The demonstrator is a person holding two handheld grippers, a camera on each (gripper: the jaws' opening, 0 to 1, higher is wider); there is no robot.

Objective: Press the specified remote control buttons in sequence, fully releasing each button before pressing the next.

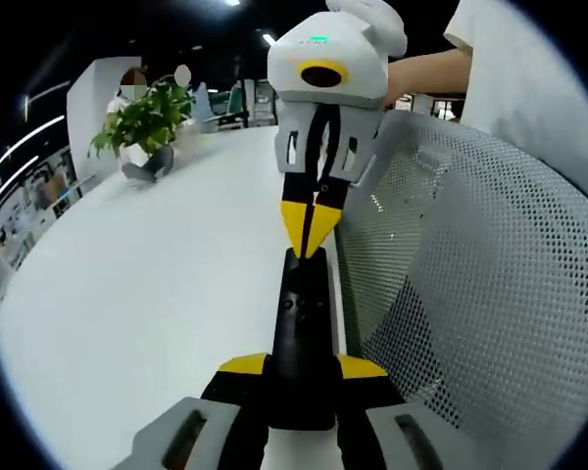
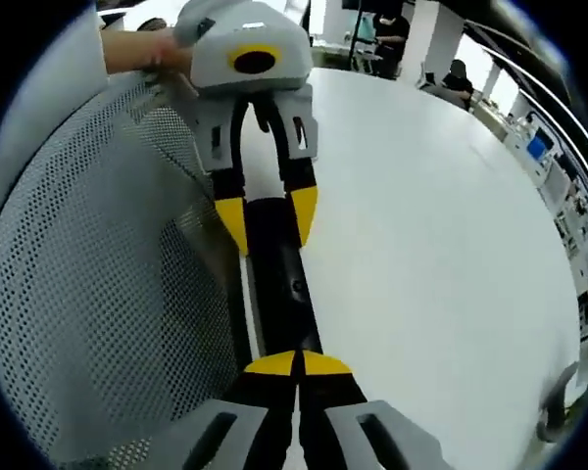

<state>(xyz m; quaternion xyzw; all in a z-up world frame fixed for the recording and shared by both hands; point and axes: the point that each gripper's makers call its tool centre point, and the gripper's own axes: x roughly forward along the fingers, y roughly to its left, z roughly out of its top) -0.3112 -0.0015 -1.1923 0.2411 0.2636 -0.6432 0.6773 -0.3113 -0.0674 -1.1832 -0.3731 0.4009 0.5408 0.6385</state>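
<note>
Left gripper view shows your left gripper [image 1: 302, 377] clamped on the near end of the black remote control [image 1: 302, 338], which lies lengthwise along the edge of the white table [image 1: 157, 284], just beside a grey mesh chair back [image 1: 470, 284]; your right gripper [image 1: 312, 235] meets the remote's far end with its yellow tips pinched together, and a potted plant [image 1: 147, 122] stands well beyond. Right gripper view shows the right gripper [image 2: 297, 364] with jaws closed, tips touching the remote's near end, and the left gripper [image 2: 268, 220] gripping its far end.
</note>
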